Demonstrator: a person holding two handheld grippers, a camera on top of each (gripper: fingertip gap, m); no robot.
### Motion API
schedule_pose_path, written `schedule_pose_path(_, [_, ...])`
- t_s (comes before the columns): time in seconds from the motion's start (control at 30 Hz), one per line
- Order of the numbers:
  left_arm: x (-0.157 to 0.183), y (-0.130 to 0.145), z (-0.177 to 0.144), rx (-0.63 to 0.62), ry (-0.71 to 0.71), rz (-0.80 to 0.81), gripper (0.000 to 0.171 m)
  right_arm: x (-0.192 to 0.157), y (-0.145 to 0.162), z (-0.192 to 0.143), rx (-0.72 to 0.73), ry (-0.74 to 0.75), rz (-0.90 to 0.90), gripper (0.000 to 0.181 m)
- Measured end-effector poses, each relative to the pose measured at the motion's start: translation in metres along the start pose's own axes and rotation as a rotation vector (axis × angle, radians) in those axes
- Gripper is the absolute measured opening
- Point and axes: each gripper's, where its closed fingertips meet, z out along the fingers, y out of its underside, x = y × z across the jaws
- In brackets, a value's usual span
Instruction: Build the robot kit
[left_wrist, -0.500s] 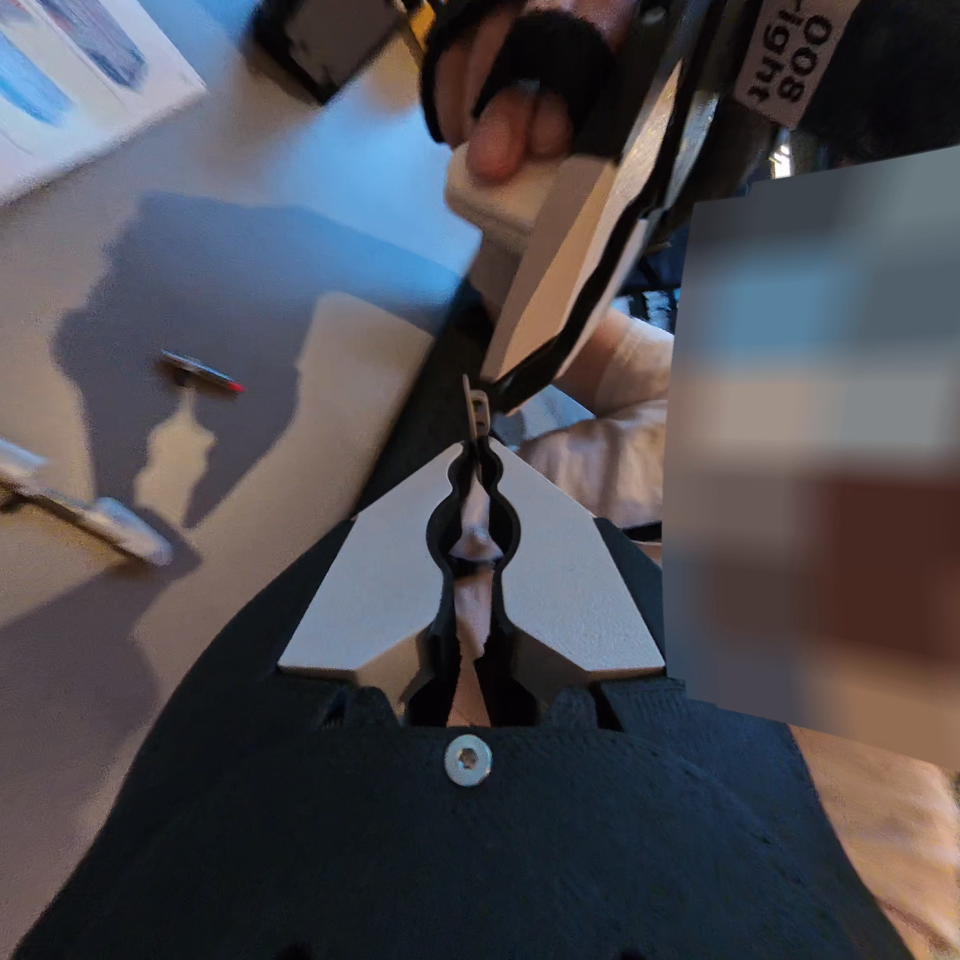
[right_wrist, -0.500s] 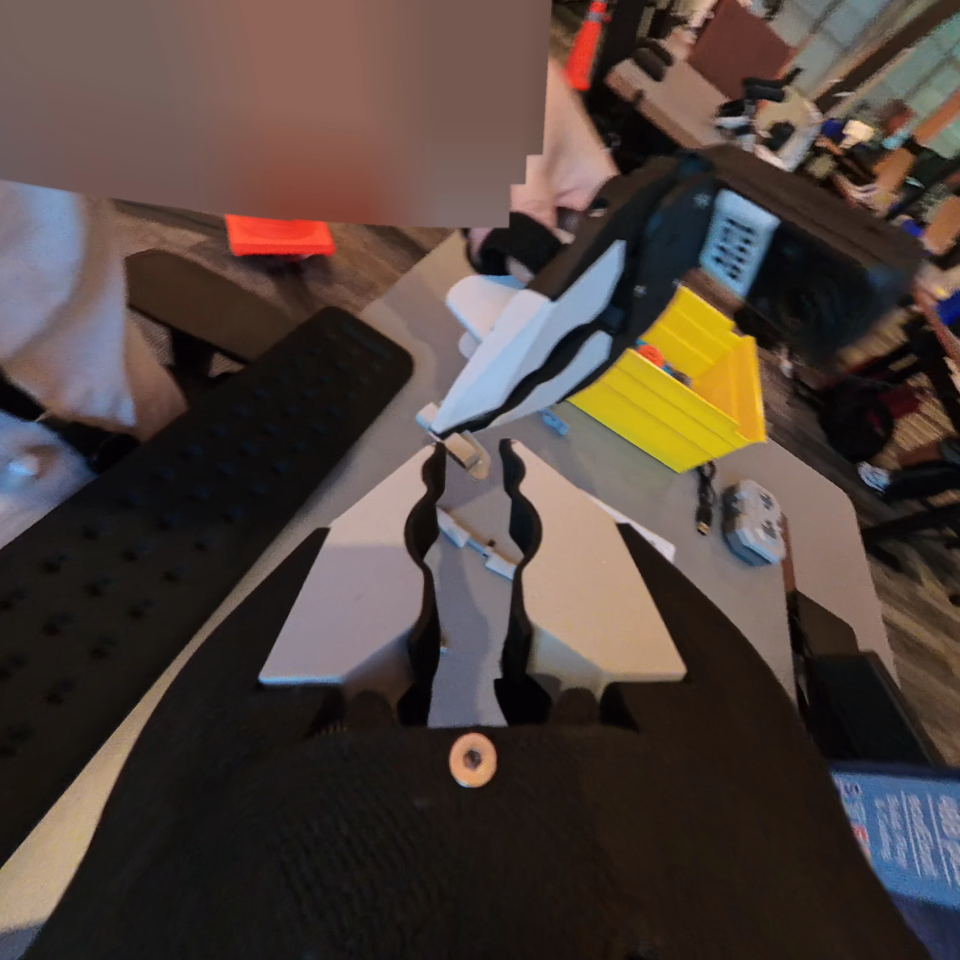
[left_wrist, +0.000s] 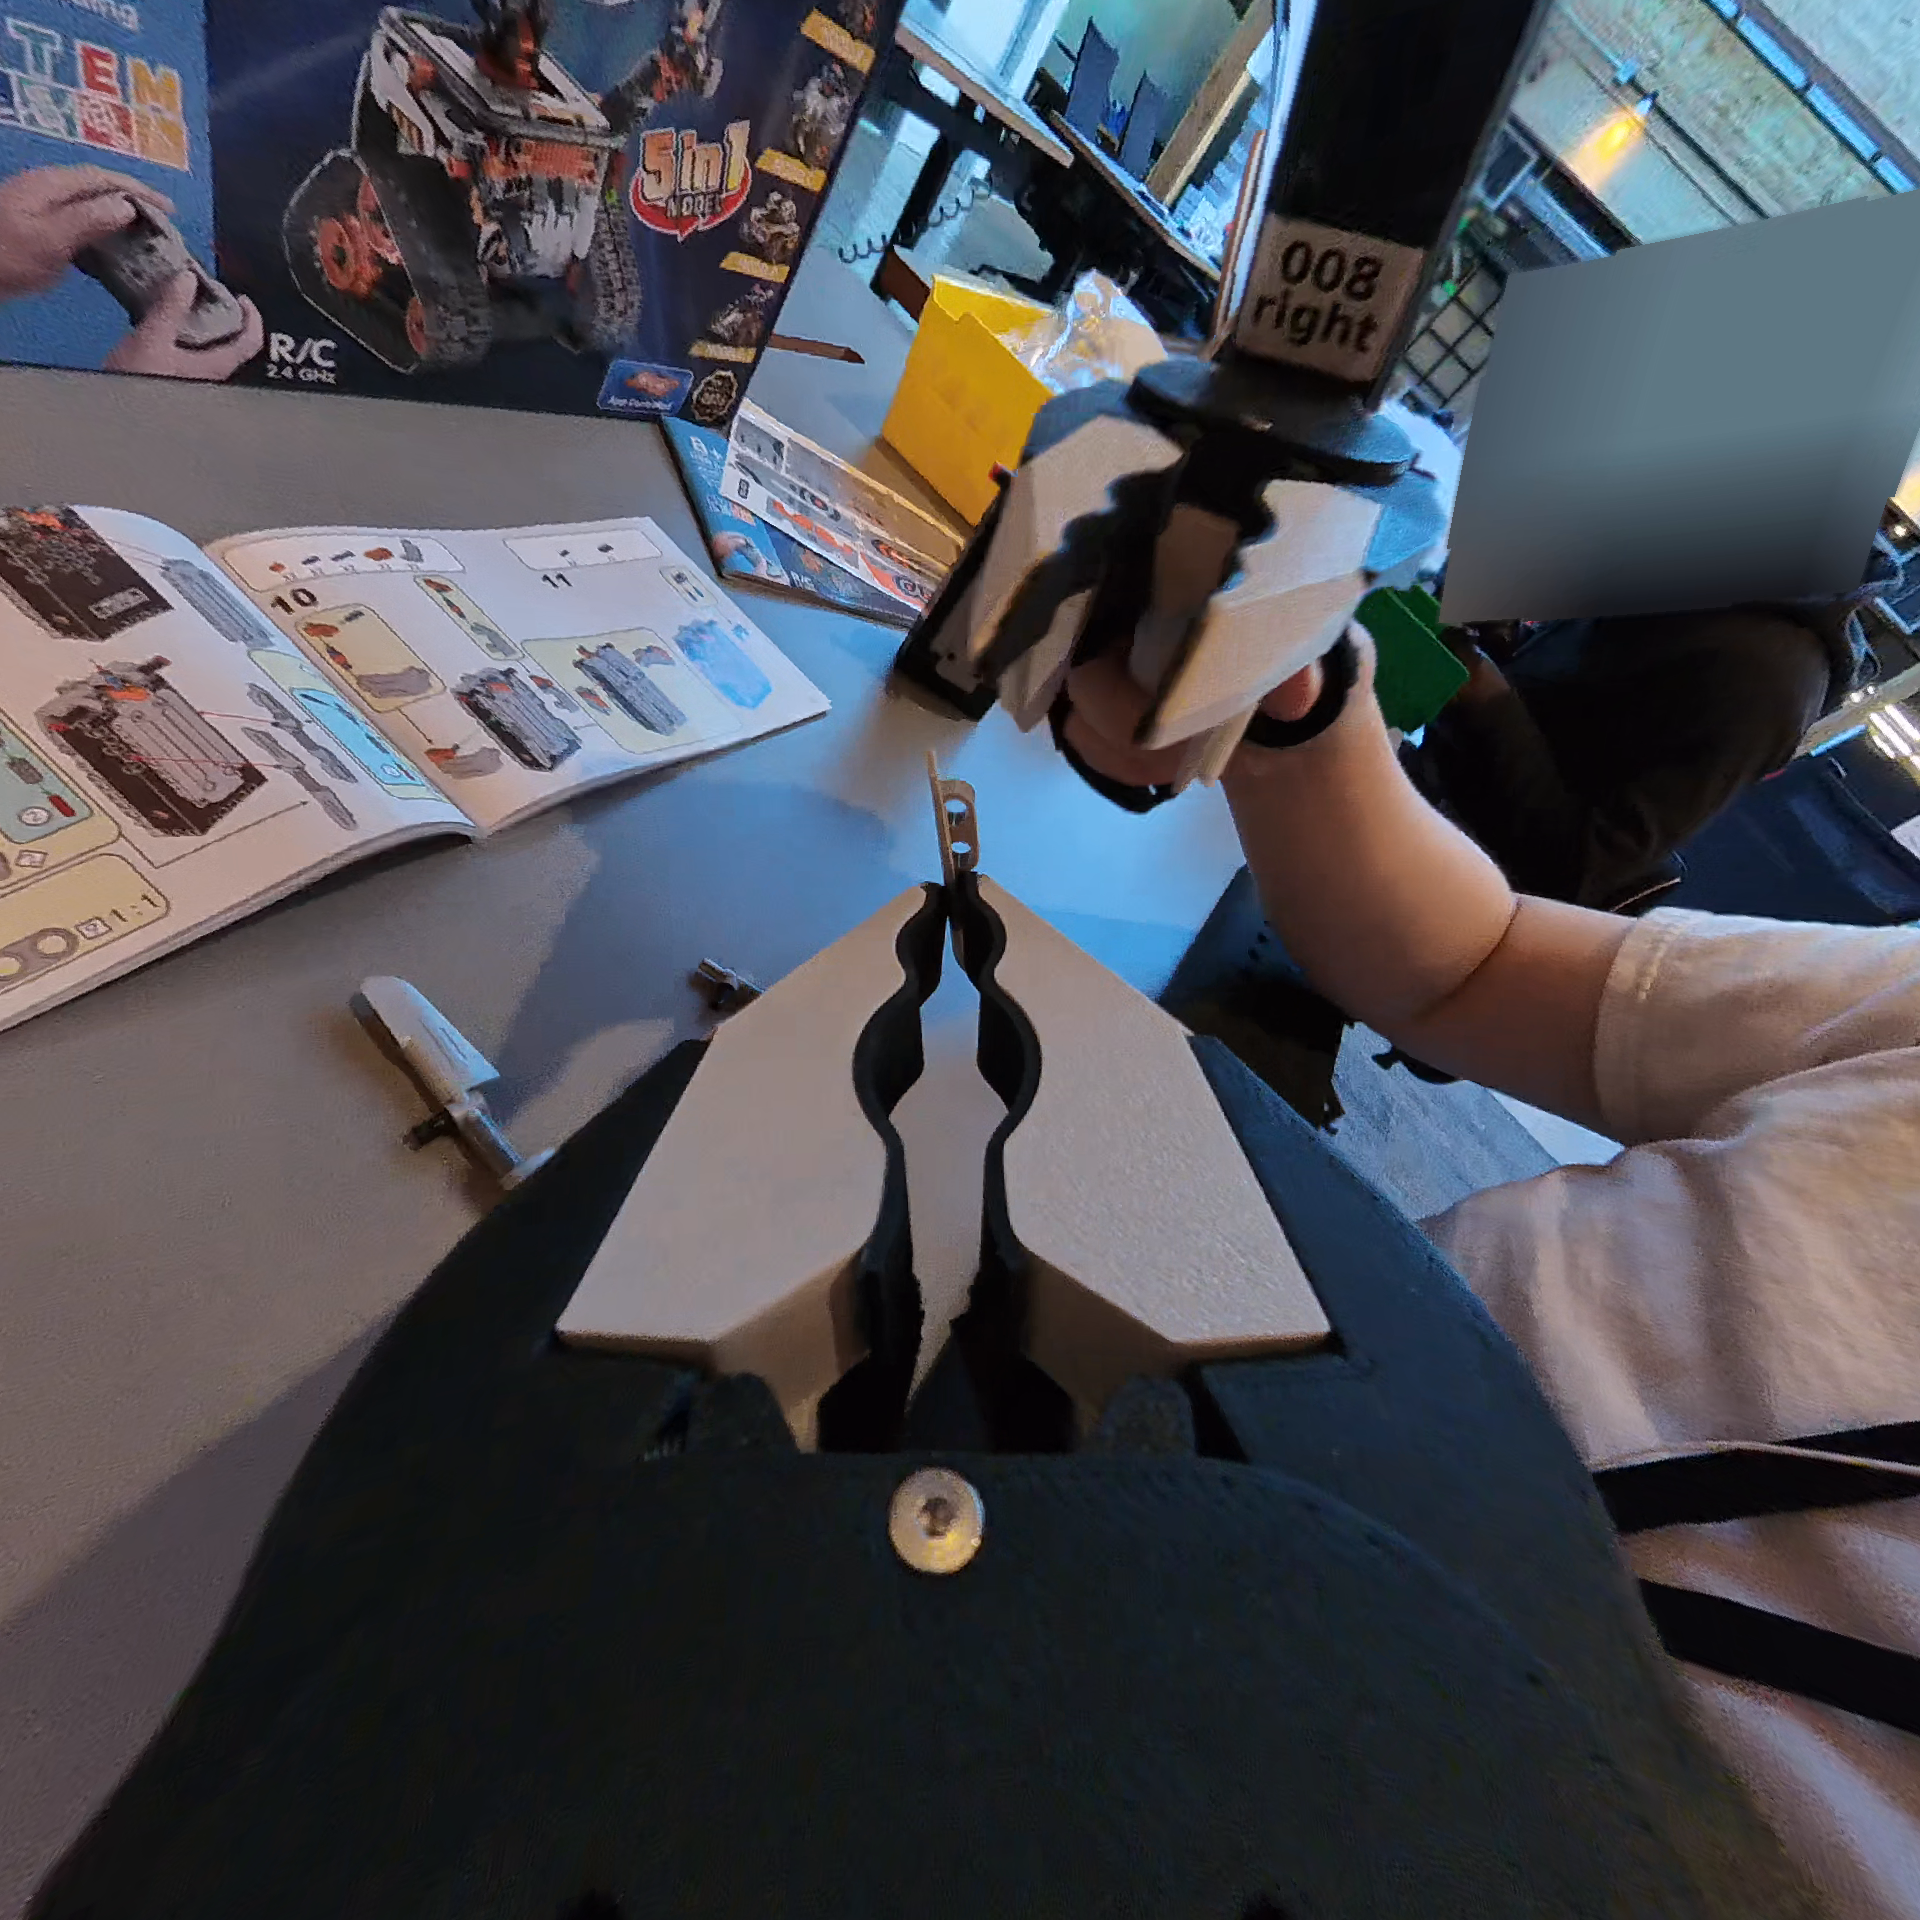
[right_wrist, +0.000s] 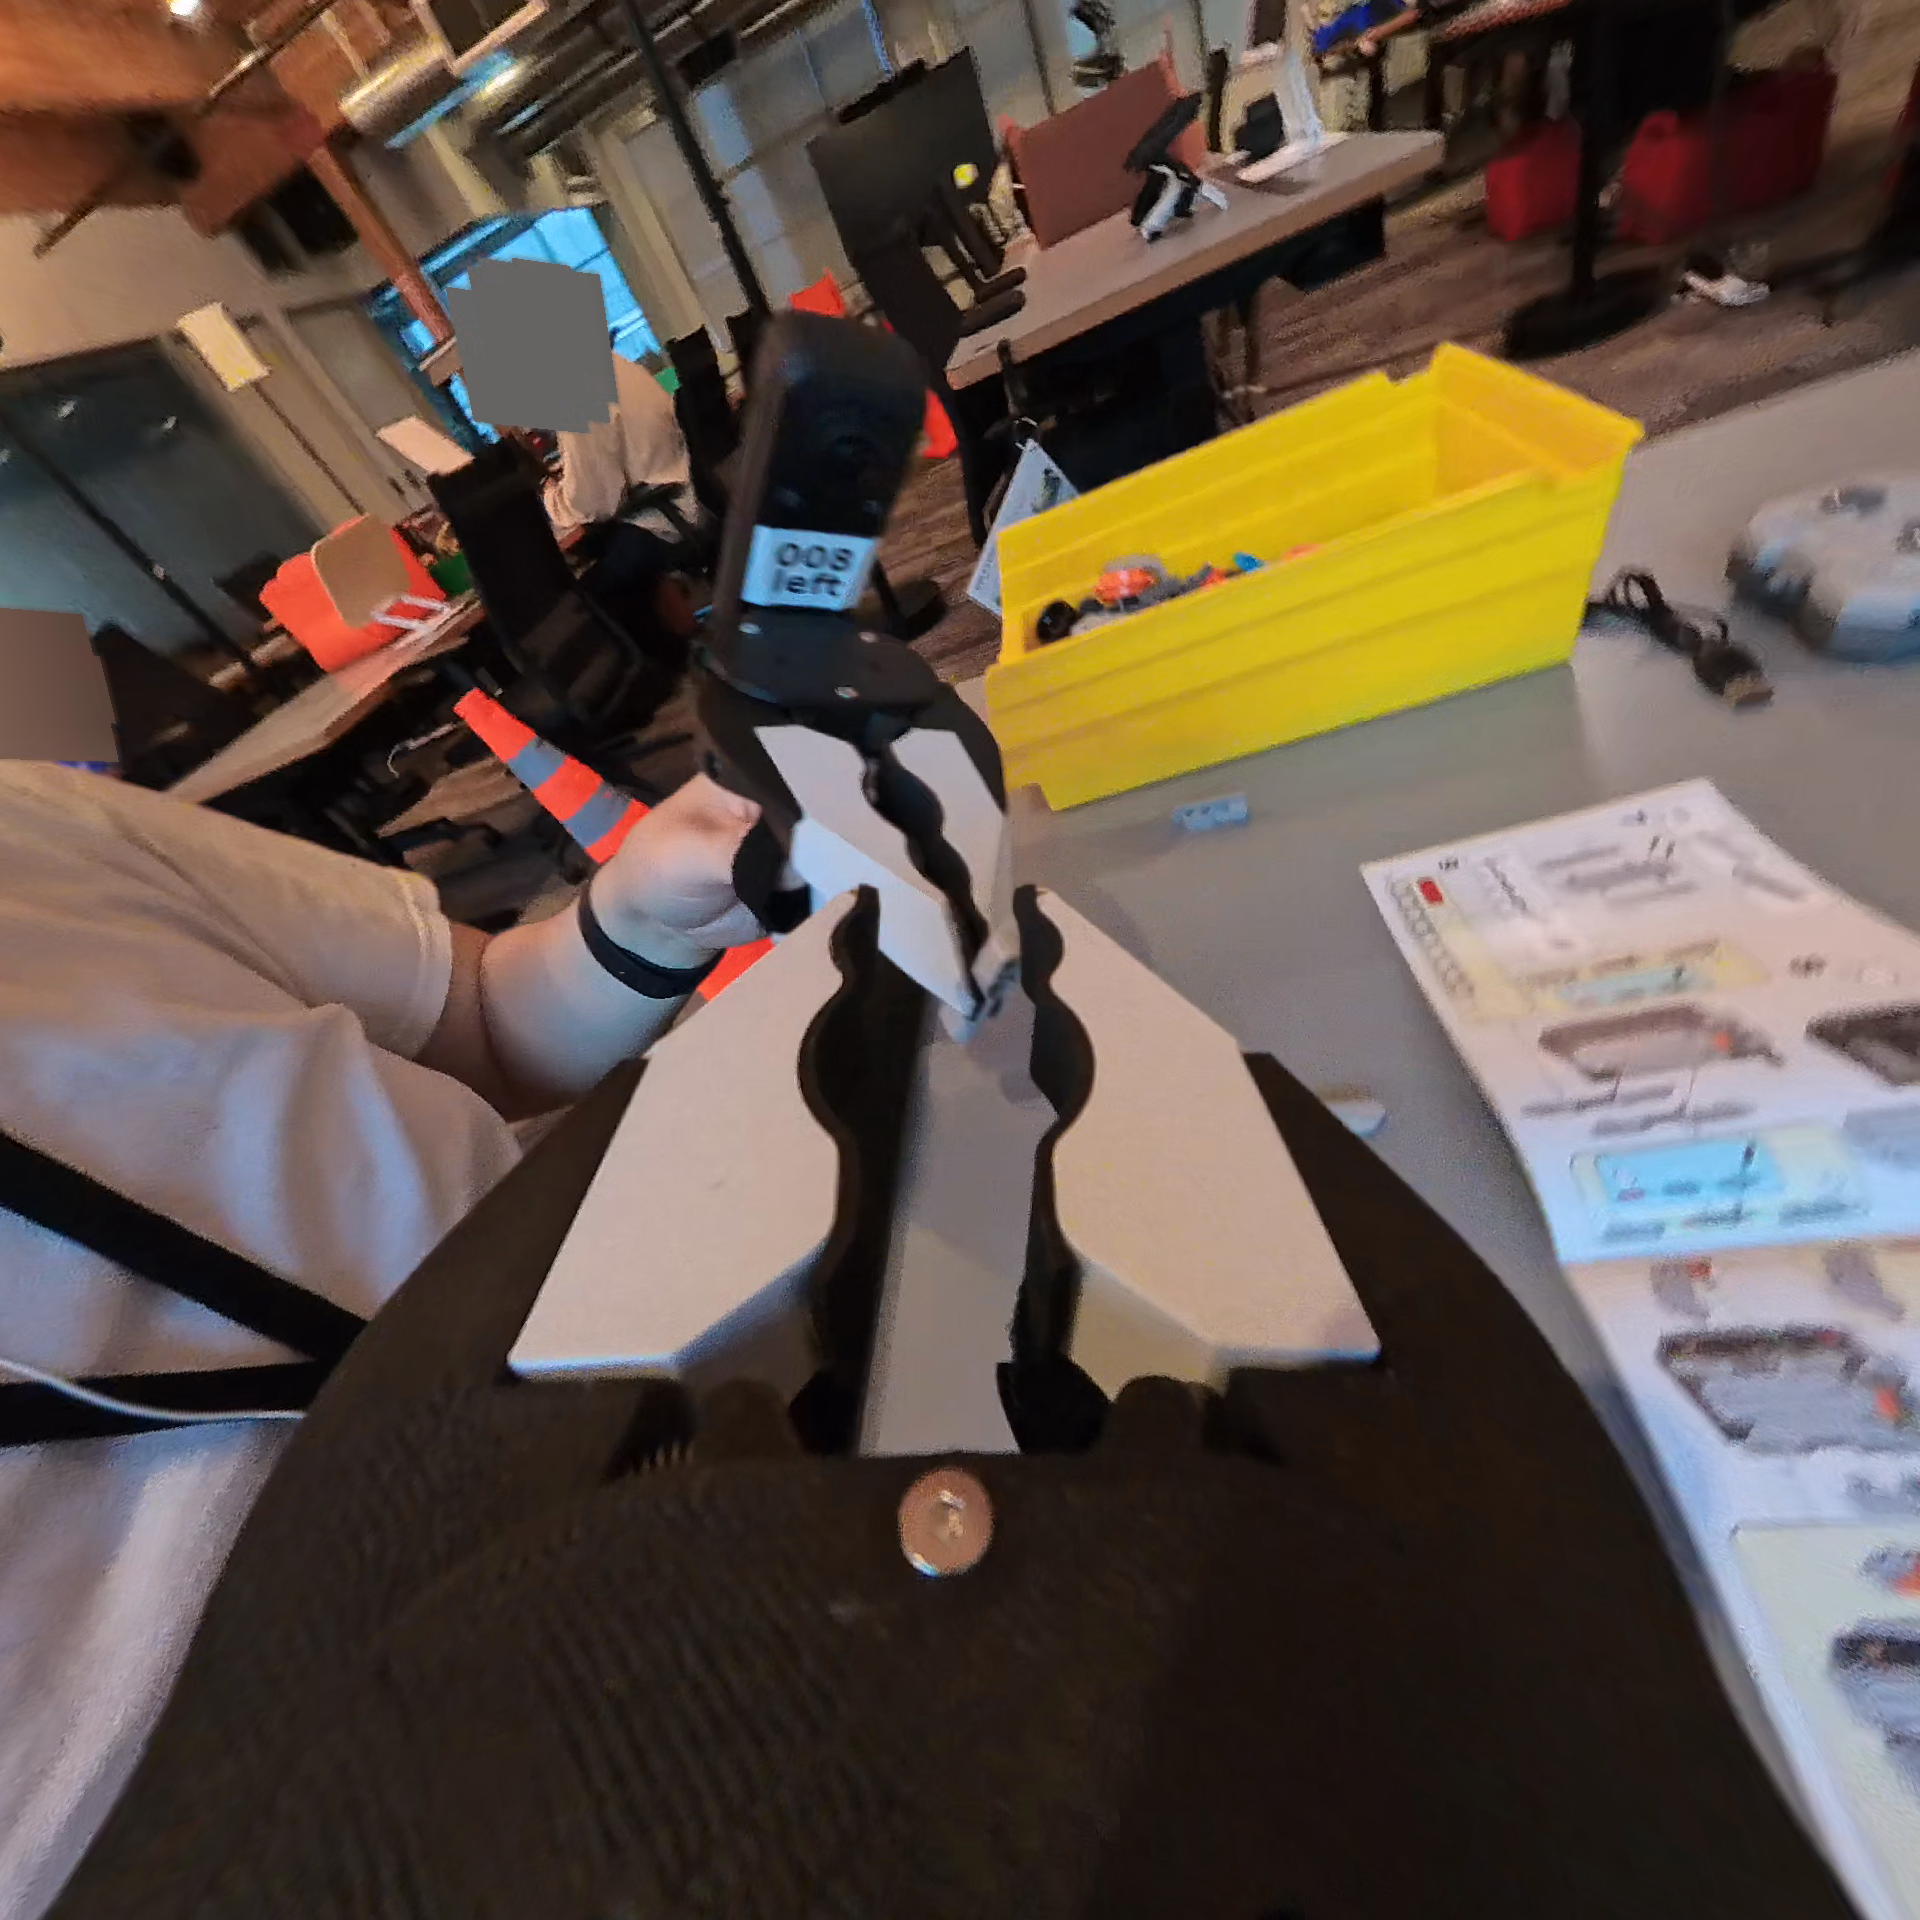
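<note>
Both grippers have swung apart; left gripper (left_wrist: 954, 891) clamps the thin, light, stiff grey strip (left_wrist: 954, 821) by its lower end, right gripper (right_wrist: 948, 906) fingers spread, empty

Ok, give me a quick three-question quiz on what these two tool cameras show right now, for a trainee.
1. True or false: the left tool is shut on a small grey holed strip.
2. Is the right tool open or shut?
3. What lies open on the table left of the left tool: A) instruction booklet, B) laptop, C) map?

Key: 1 true. 2 open, holding nothing. 3 A.
</note>
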Motion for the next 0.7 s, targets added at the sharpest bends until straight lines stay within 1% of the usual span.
schedule_pose_path(0.13, [0.004,0.009,0.004,-0.010,-0.022,0.029,0.000,0.005,0.025,0.002,0.024,0.017,0.096,0.025])
schedule_pose_path(0.2, [0.004,0.013,0.007,-0.025,-0.043,0.048,0.000,0.005,0.034,0.005,0.031,0.004,0.114,0.024])
schedule_pose_path(0.27, [0.003,0.016,0.010,-0.044,-0.074,0.067,0.001,0.007,0.038,0.005,0.046,-0.009,0.154,0.015])
schedule_pose_path(0.33, [0.000,0.017,0.012,-0.049,-0.118,0.092,0.000,0.010,0.041,0.006,0.057,-0.007,0.198,0.014])
schedule_pose_path(0.37, [-0.003,0.018,0.012,-0.056,-0.151,0.110,0.000,0.012,0.044,0.006,0.049,0.000,0.206,0.008])
schedule_pose_path(0.43, [-0.012,0.018,0.013,-0.061,-0.251,0.159,0.000,0.022,0.046,0.005,0.055,0.062,0.228,0.008])
schedule_pose_path(0.53, [-0.027,0.018,0.011,-0.078,-0.406,0.229,0.001,0.032,0.049,0.005,0.061,0.159,0.240,0.015])
schedule_pose_path(0.6, [-0.031,0.015,0.011,-0.072,-0.469,0.271,0.000,0.033,0.048,0.007,0.084,0.194,0.258,0.015])
schedule_pose_path(0.7, [-0.033,0.014,0.014,-0.069,-0.514,0.307,0.000,0.036,0.047,0.009,0.120,0.220,0.279,0.016])
